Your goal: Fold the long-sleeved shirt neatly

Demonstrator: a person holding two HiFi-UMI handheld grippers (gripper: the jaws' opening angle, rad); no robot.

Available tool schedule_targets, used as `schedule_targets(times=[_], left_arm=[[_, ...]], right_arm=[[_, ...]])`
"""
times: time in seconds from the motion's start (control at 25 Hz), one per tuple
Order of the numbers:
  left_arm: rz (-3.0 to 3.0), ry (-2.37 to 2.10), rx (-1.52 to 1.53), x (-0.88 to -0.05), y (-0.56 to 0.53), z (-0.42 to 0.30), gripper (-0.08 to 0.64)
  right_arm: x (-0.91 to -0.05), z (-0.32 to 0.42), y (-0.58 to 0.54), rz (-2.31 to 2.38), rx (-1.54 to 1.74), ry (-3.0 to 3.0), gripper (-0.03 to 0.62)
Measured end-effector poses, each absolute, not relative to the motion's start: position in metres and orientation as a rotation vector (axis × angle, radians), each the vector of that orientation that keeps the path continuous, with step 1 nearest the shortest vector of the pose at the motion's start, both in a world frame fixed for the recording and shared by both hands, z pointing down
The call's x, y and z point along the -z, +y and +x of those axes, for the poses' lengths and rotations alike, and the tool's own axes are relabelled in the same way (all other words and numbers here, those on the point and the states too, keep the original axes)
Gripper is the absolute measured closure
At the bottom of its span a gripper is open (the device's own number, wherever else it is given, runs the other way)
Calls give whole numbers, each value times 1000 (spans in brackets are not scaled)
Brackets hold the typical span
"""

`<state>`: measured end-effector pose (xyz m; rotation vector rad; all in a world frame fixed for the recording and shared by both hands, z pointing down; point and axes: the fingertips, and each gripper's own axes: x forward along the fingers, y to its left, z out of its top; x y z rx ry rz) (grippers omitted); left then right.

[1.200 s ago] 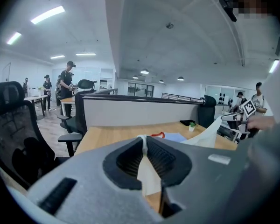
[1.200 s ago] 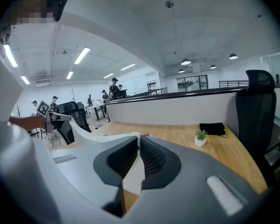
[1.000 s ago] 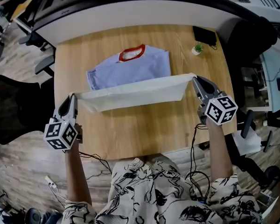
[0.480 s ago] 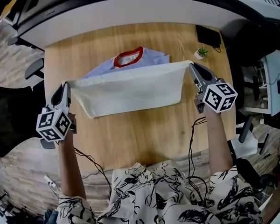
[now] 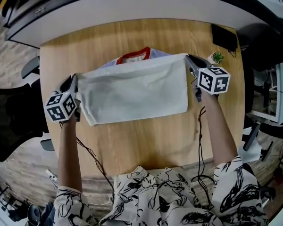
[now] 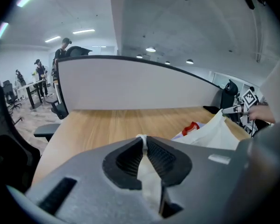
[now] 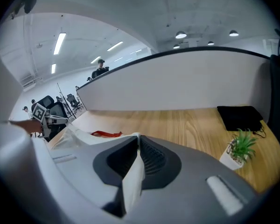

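L gripper (image 5: 73,80) & R gripper (image 5: 189,60) each pinch a corner of the shirt (image 5: 134,95), jaws clamped tight on the pale fabric. Shirt sits mid-way across the table (image 5: 146,140), w/ its folded-over layer stretched btwn the two grippers. That layer covers most of the blue body; red collar (image 5: 132,55) peeks out at the far edge.

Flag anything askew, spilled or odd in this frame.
Nothing stands out. The left tongs and right tongs each pinch the shirt, stretched evenly between them; the plant stands upright on the table.
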<state>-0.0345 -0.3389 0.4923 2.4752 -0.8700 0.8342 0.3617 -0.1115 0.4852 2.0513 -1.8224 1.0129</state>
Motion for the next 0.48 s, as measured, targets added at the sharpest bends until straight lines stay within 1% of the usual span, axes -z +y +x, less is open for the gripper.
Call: schedule_targets(times=[0.28, 0.4, 0.48], left_arm=[[2425, -797, -938, -540, -362, -25, 515], [2404, -764, -950, -556, -370, -24, 481], [2386, -739, -905, -562, -378, -25, 452]], right_arm=[[-540, 376, -131, 1995, -1119, -1759, 560], [-556, 380, -135, 1980, -1146, -1743, 558], [-562, 385, -140, 1983, -1157, -1734, 552]])
